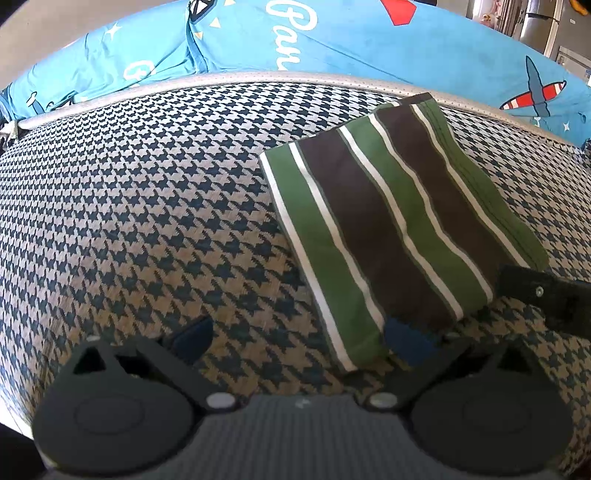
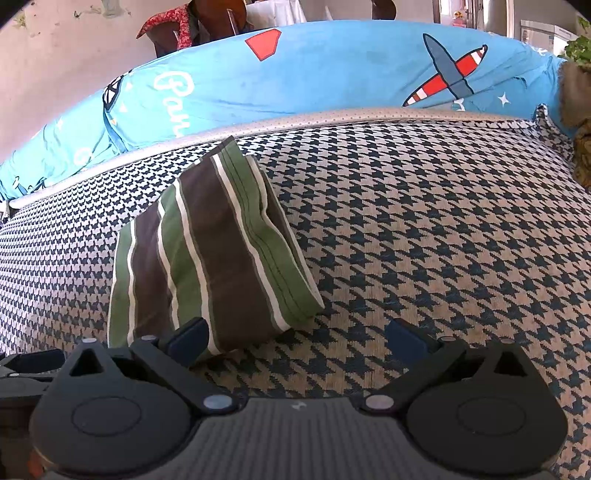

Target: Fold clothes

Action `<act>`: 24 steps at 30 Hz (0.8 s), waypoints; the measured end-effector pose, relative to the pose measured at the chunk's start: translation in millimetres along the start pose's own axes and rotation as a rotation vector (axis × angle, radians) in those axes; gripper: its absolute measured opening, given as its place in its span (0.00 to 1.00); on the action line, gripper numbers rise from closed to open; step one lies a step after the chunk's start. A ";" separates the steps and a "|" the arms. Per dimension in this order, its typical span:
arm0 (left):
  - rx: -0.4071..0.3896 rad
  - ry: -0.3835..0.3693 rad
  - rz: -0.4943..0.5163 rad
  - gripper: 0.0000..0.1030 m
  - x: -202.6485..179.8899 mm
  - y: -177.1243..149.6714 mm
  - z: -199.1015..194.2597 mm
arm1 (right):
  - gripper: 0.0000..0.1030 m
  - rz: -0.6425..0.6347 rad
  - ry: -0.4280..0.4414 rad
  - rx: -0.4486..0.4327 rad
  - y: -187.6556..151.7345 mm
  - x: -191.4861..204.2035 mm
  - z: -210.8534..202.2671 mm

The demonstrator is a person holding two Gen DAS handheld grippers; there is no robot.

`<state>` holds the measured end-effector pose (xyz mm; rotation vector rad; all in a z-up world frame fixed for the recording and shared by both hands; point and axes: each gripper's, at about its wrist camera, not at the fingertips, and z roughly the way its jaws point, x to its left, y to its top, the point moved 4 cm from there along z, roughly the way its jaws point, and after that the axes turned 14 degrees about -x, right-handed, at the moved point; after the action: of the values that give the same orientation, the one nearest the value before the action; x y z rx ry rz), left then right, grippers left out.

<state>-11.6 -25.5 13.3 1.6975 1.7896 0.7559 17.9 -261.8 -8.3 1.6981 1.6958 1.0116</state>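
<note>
Surroundings: houndstooth cover (image 1: 147, 206) spread over the whole work surface, edged at the far side by a grey perforated rim (image 1: 229, 78); beyond it a blue bedsheet (image 1: 332, 40) printed with planes and white script.
Far background: chair draped in red patterned cloth (image 2: 173, 22), seen from the right wrist; leafy plant (image 2: 580, 46) at the right edge.
Obstruction: none between either gripper and the cloth.
Garment: folded striped cloth (image 1: 399, 221) in green, brown and white, lying flat on the cover as a compact rectangle, nearer the far rim.
Left gripper (image 1: 299, 336): jaws spread wide, empty; right fingertip (image 1: 406, 343) just at the cloth's near edge, contact unclear.
Right gripper (image 2: 299, 338): jaws spread wide, holding nothing; left fingertip (image 2: 188, 339) overlapping the cloth's near edge, right one over bare cover.
</note>
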 end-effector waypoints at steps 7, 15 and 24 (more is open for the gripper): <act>0.001 0.001 -0.013 1.00 5.6 -3.6 -5.4 | 1.00 0.004 0.011 -0.003 1.3 -0.1 -0.9; -0.009 0.006 -0.008 1.00 9.1 0.9 -6.3 | 1.00 -0.010 0.006 -0.006 0.8 3.2 0.9; -0.073 0.020 -0.006 1.00 15.7 15.1 -15.8 | 1.00 0.030 0.038 -0.029 2.5 1.0 -3.7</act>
<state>-13.4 -9.6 34.9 1.6419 1.7584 0.8275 16.3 -261.6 -4.0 1.7010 1.6764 1.0835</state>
